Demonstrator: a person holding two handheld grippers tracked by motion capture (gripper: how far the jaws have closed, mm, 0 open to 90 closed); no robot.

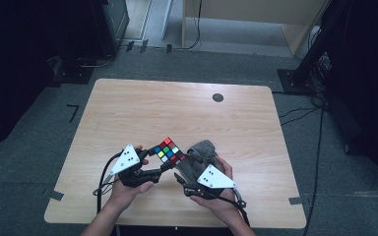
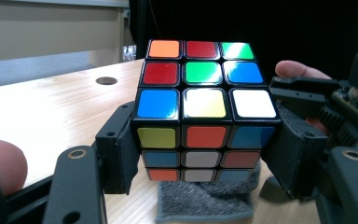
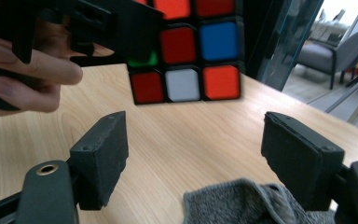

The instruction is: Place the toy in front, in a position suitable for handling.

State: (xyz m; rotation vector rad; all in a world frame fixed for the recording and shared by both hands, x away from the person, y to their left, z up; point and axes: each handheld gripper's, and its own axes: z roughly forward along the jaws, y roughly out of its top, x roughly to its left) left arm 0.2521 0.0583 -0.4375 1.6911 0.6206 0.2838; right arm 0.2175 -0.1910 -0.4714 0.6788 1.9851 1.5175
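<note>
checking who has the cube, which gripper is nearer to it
Left. The left gripper is shut on the cube, a finger on each side. The right gripper stands open, apart from it, above the grey cloth.

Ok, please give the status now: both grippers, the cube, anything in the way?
Left gripper shut on cube, lifted off table. Right gripper open, holding nothing. Grey cloth lies under it. Nothing in the way.
</note>
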